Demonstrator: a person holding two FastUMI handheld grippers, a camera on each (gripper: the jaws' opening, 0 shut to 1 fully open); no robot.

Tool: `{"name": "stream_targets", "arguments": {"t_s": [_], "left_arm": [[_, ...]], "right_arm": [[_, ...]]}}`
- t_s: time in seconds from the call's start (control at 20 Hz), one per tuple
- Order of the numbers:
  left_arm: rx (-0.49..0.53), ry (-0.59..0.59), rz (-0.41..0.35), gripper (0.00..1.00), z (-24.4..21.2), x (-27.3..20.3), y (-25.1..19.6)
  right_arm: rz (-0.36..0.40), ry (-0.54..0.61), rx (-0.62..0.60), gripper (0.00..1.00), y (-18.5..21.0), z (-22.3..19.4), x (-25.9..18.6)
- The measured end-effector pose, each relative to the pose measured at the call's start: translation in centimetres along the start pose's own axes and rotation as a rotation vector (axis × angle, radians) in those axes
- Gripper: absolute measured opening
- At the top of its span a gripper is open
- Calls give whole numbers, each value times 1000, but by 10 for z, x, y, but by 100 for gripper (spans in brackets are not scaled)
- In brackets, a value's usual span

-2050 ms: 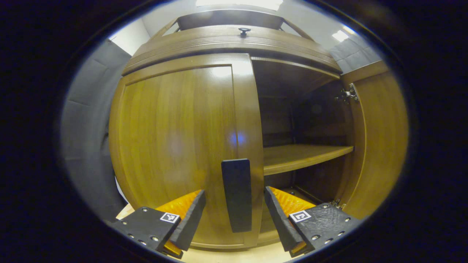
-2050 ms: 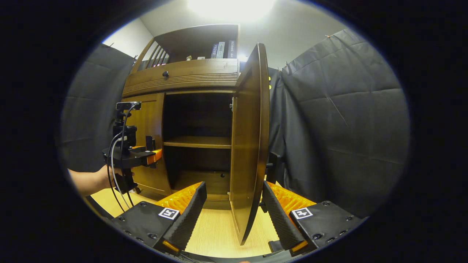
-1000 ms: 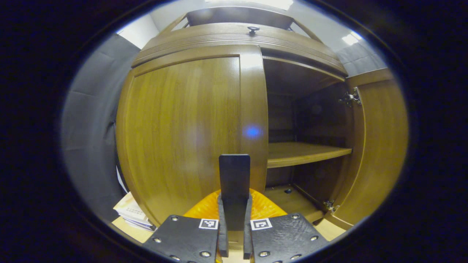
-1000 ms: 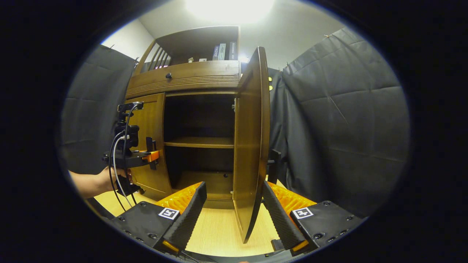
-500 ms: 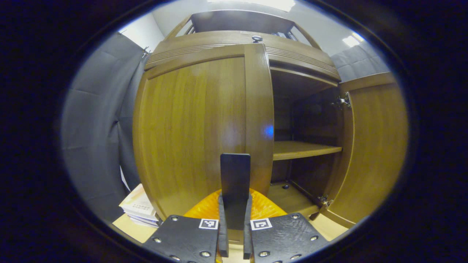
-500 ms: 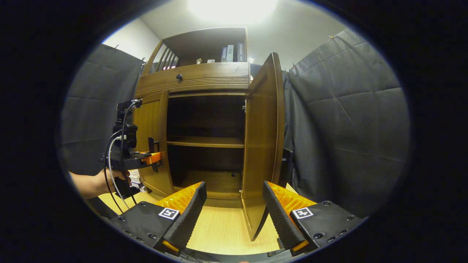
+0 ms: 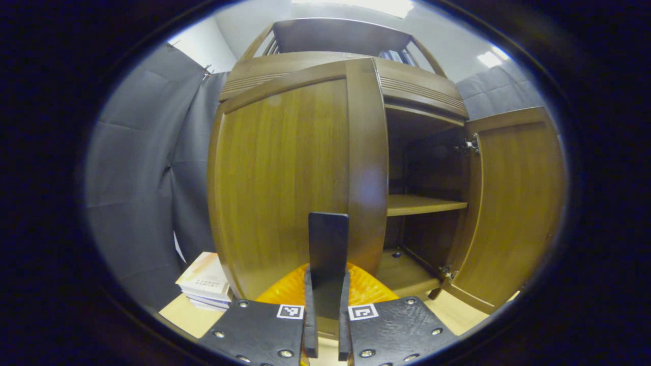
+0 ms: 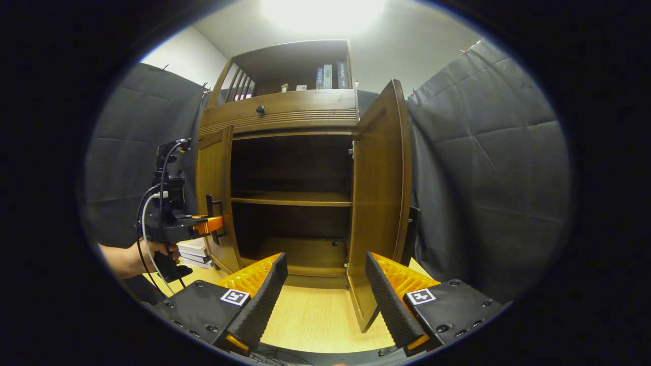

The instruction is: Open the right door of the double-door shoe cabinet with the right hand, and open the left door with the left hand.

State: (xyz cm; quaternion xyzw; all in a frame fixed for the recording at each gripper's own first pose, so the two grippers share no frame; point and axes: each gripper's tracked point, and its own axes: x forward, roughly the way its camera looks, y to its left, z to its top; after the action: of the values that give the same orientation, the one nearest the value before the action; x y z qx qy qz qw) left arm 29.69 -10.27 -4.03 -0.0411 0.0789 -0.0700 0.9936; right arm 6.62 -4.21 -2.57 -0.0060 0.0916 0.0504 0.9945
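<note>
The wooden shoe cabinet (image 8: 285, 114) has both doors swung out. In the left gripper view, my left gripper (image 7: 325, 284) is shut on the flat dark handle (image 7: 328, 239) of the left door (image 7: 285, 173), which stands partly open. The right gripper view shows that same left gripper (image 8: 203, 223), held by a hand (image 8: 137, 256), at the left door (image 8: 213, 198). My right gripper (image 8: 325, 300) is open and presses on nothing. The right door (image 8: 381, 203) stands wide open just ahead of it, its lower corner showing between the fingers (image 8: 389, 300).
Inside the cabinet is a bare shelf (image 8: 290, 198) and a floor panel (image 7: 402, 272). A stack of books (image 7: 203, 282) lies on the light wood floor (image 8: 315, 320) left of the cabinet. Black cloth (image 8: 483, 193) hangs on both sides. Books (image 8: 330, 76) stand on the top shelf.
My left gripper shut on the left door's handle and pulled that door partly open. The right door swung wider, and my open right gripper no longer straddles its edge.
</note>
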Motion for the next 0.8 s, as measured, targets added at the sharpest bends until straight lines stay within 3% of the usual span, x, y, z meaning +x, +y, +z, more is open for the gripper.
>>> {"name": "stream_targets", "arguments": {"t_s": [0.2, 0.25, 0.3, 0.45, 0.65, 0.7, 0.8], "left_arm": [[-3, 1, 5, 17, -1, -18, 10], [-5, 3, 7, 16, -1, -21, 13], [-7, 4, 9, 16, -1, -25, 17], [-12, 7, 18, 18, -3, -37, 27], [-11, 9, 35, 16, -4, -55, 43], [-13, 11, 40, 17, -4, -58, 47], [-18, 10, 54, 17, -5, -66, 56]], "right_arm": [[18, -6, -5, 93, 11, 2, -5], [22, -6, -5, 96, 14, 1, -6], [26, -7, -3, 93, 16, 1, -7], [41, -7, -2, 96, 25, 3, -9], [72, -12, -7, 93, 39, 5, -9], [81, -12, -8, 96, 43, 4, -9], [100, -15, -14, 93, 51, 5, -10]]}}
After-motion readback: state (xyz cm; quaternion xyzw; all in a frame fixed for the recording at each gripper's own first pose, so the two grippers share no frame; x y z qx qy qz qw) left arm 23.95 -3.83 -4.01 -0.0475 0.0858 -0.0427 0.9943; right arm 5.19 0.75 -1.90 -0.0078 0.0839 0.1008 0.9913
